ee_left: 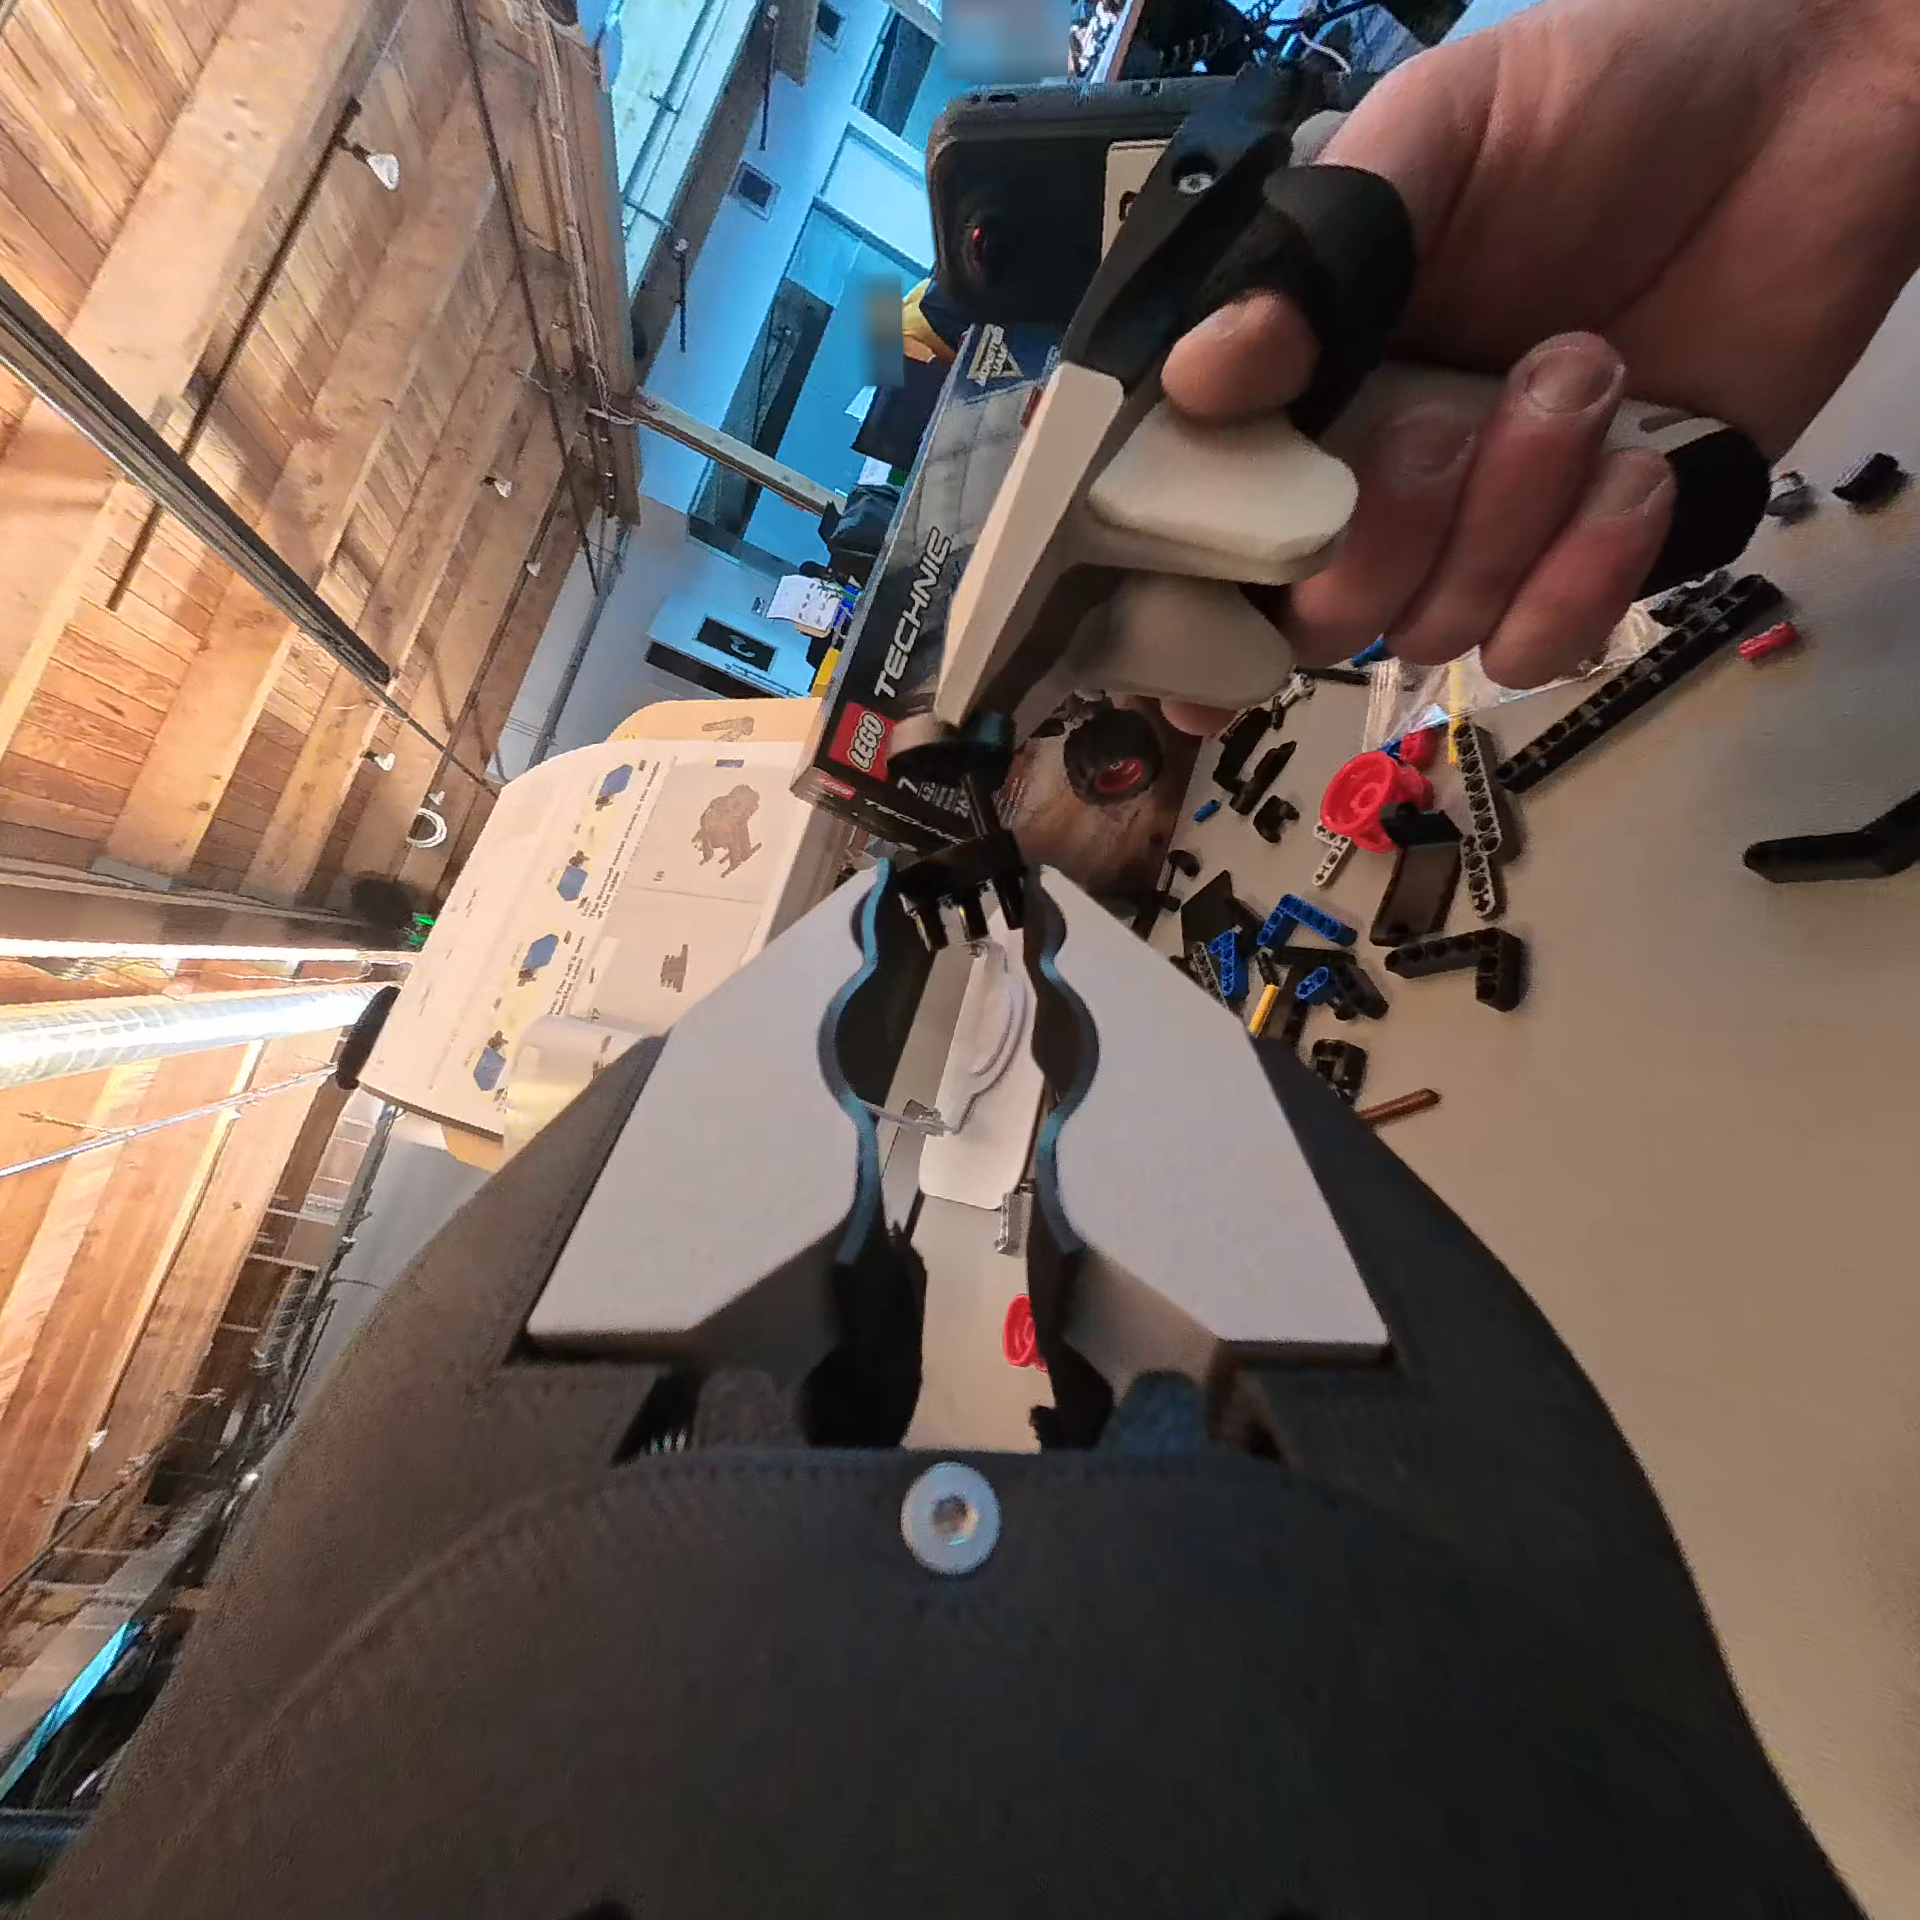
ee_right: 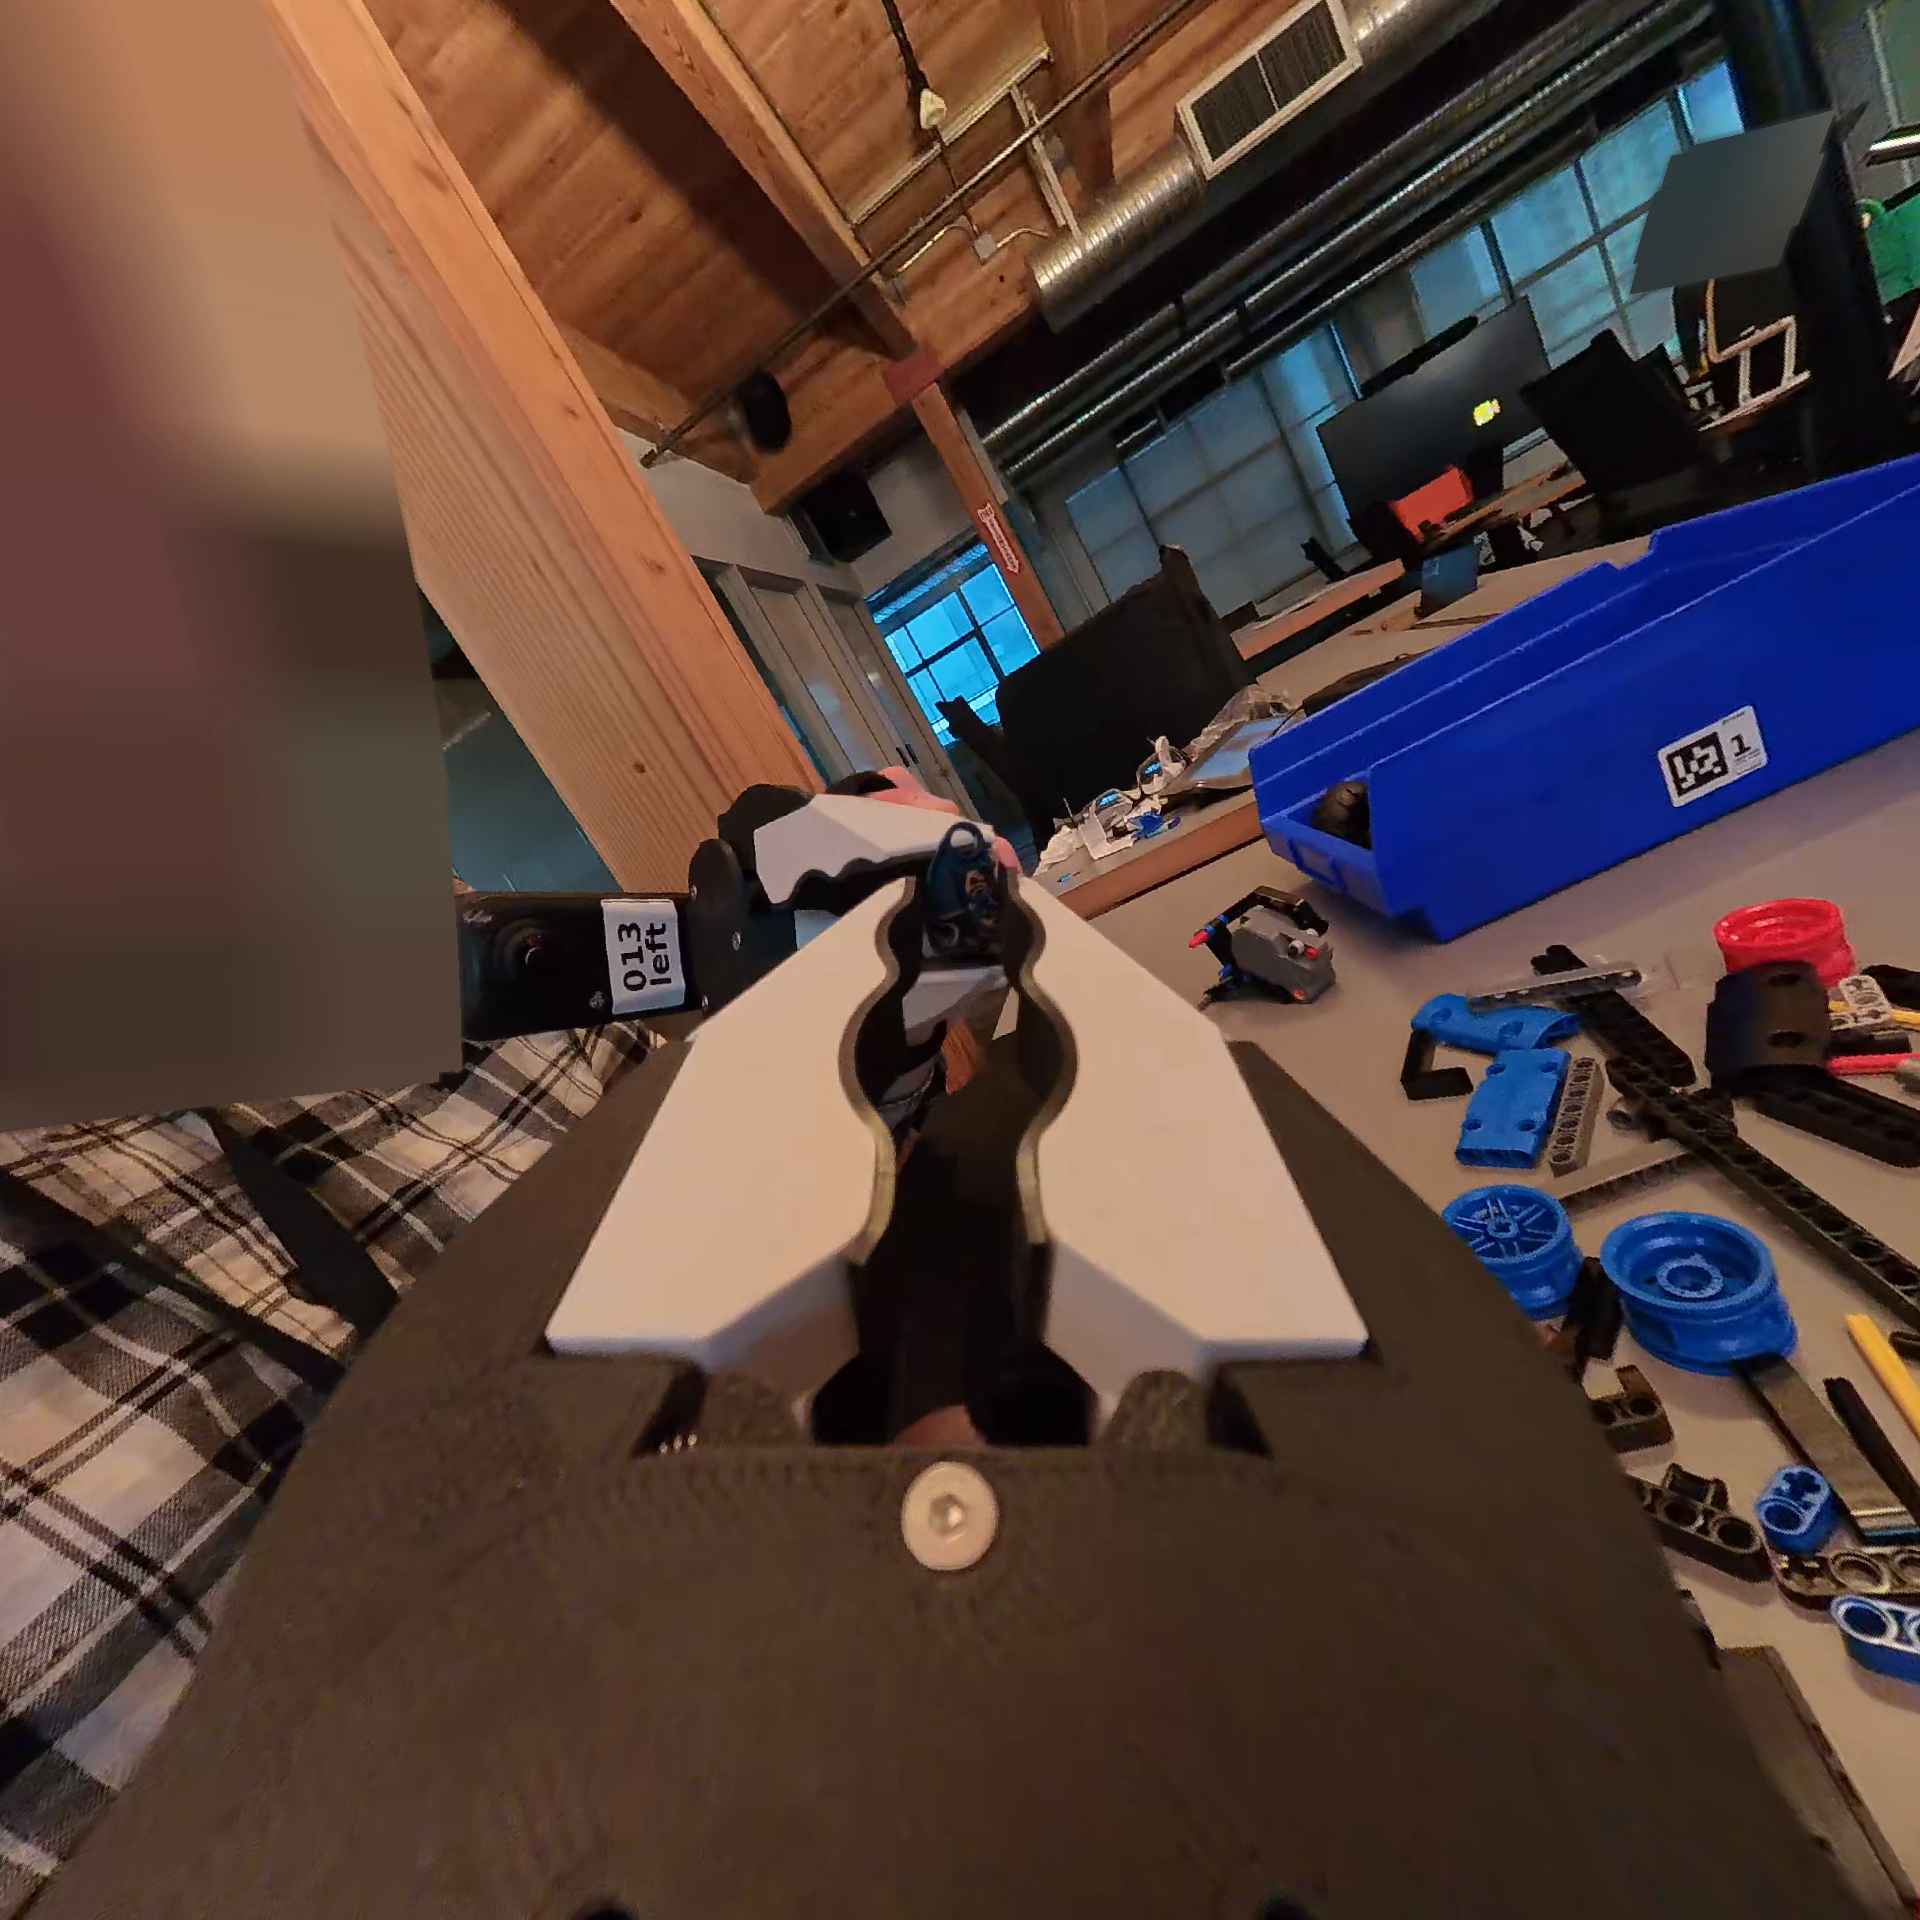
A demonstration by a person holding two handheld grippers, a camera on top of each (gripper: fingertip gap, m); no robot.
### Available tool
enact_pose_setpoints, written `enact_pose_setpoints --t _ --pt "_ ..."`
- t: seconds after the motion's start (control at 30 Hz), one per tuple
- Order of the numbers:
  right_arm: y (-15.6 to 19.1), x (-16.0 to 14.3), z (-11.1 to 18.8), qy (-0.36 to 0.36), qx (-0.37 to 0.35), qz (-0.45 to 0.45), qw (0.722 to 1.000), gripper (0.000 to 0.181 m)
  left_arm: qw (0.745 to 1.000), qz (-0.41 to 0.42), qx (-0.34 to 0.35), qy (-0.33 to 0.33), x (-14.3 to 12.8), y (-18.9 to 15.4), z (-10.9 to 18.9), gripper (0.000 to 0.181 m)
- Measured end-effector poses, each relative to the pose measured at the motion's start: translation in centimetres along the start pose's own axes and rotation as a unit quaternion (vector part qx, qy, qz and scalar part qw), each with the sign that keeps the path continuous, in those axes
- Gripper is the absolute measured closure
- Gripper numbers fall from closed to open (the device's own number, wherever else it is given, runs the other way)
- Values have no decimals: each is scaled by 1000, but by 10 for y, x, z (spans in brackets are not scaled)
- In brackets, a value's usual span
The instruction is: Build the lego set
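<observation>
Both grippers are lifted off the table and meet tip to tip. My left gripper (ee_left: 958,899) is shut on a small black lego assembly (ee_left: 961,878) with short pins that sticks out past its tips. My right gripper (ee_left: 961,727) comes in from the upper right, held by a hand (ee_left: 1610,312). It is shut on a small dark piece (ee_left: 987,743) that touches the top of the black assembly. In the right wrist view my right gripper (ee_right: 961,894) pinches the dark blue and black piece (ee_right: 958,883). One white finger (ee_right: 831,831) of the left gripper shows just behind it.
A lego box (ee_left: 904,665) and an open instruction booklet (ee_left: 623,904) stand beyond the grippers. Loose black, blue and red parts (ee_left: 1403,883) lie on the grey table. A blue bin (ee_right: 1558,748), blue wheels (ee_right: 1694,1288) and a red hub (ee_right: 1782,935) lie to the right. A plaid sleeve (ee_right: 156,1299) is at the left. Only a small space, under 4 cm, lies between the two pairs of fingers. From either gripper's tips it is about 30 cm to the red hub (ee_right: 1782,935).
</observation>
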State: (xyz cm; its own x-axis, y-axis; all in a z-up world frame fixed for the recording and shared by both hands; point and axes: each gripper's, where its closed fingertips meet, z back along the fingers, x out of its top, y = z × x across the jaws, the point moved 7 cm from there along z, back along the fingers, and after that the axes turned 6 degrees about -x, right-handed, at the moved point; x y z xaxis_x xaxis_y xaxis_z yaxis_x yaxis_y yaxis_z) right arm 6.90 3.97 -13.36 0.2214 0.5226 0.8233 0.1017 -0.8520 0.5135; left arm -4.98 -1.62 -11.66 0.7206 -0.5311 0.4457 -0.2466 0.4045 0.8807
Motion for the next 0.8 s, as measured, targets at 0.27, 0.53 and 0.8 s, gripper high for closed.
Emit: enact_pose_setpoints --t 0.27,0.53,0.8 --pt "0 0 0 1 5 -6 1000 169 1000 -15 -4 10 0 -1 -1 161" --pt "-2 -1 0 5 -4 -7 1000 169 1000 -17 0 16 -2 -3 -4 161" --pt "-4 -2 -2 3 -39 9 999 169 999 -7 4 35 -5 -5 -6 161"
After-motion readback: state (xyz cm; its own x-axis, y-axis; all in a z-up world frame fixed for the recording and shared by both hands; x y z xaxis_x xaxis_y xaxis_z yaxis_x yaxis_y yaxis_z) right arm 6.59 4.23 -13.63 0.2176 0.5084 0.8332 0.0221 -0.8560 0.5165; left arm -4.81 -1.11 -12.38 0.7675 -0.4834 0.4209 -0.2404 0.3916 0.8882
